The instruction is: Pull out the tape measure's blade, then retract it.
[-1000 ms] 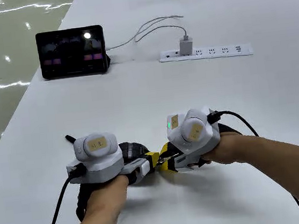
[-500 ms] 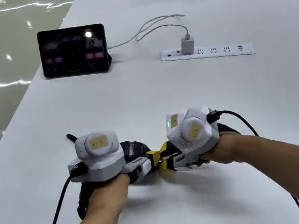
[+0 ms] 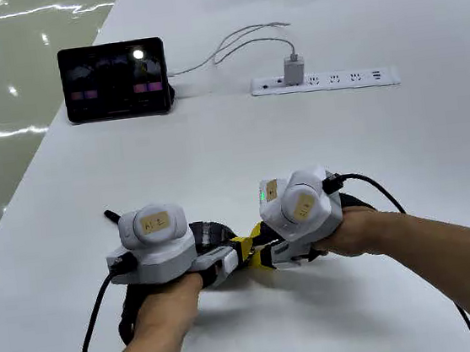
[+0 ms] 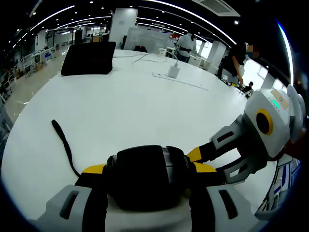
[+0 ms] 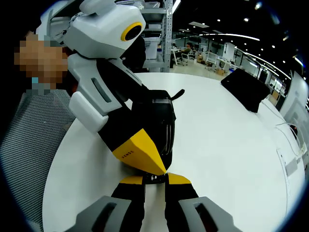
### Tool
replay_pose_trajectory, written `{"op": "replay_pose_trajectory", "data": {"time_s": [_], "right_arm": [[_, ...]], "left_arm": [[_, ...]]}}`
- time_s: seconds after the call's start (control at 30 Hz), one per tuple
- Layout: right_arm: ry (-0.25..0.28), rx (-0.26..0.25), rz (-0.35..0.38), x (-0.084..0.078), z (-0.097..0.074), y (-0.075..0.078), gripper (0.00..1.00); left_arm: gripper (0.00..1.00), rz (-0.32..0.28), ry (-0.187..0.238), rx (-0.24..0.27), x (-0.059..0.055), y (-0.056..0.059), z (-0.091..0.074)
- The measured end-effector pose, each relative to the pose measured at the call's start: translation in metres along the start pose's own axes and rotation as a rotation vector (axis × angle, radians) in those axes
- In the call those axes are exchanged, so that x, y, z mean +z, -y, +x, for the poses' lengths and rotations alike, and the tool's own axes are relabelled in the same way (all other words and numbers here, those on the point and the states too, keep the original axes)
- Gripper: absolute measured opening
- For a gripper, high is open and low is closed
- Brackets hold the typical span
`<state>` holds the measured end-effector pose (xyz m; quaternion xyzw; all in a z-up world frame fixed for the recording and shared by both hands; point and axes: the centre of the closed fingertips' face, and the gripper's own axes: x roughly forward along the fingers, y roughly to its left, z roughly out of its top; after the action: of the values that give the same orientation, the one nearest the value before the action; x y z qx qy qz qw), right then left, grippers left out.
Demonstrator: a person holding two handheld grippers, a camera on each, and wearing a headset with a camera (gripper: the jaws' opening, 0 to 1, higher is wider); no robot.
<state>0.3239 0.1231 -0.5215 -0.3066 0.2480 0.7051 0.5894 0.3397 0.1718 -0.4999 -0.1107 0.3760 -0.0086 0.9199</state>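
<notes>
A black tape measure (image 3: 210,233) lies on the white table (image 3: 216,161) between the two grippers. In the left gripper view its body (image 4: 147,174) sits clamped between my left gripper's (image 4: 147,169) yellow-tipped jaws, and its black wrist strap (image 4: 63,145) trails off to the left. My left gripper (image 3: 226,243) is shut on it. My right gripper (image 3: 257,252) meets it from the right. In the right gripper view, my right gripper (image 5: 155,180) has its jaws nearly together on the small dark blade tab (image 5: 154,178) at the front of the case (image 5: 157,121).
A dark tablet (image 3: 114,79) stands at the far left near the table's left edge. A white power strip (image 3: 325,82) with a charger (image 3: 293,72) and looped cable lies farther back. Black cables trail from both grippers toward me.
The right gripper has edged slightly left, toward the tape measure. The left gripper and the tape measure have stayed put.
</notes>
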Motion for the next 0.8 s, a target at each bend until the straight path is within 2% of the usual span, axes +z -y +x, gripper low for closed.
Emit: {"op": "replay_pose_trajectory", "data": {"time_s": [0.8], "right_arm": [[-0.005,-0.006,0.020,0.0000,-0.0036,0.0005,0.16]], "left_arm": [[0.67,-0.005,-0.006,-0.015,0.0021,-0.0010,0.0000]]}}
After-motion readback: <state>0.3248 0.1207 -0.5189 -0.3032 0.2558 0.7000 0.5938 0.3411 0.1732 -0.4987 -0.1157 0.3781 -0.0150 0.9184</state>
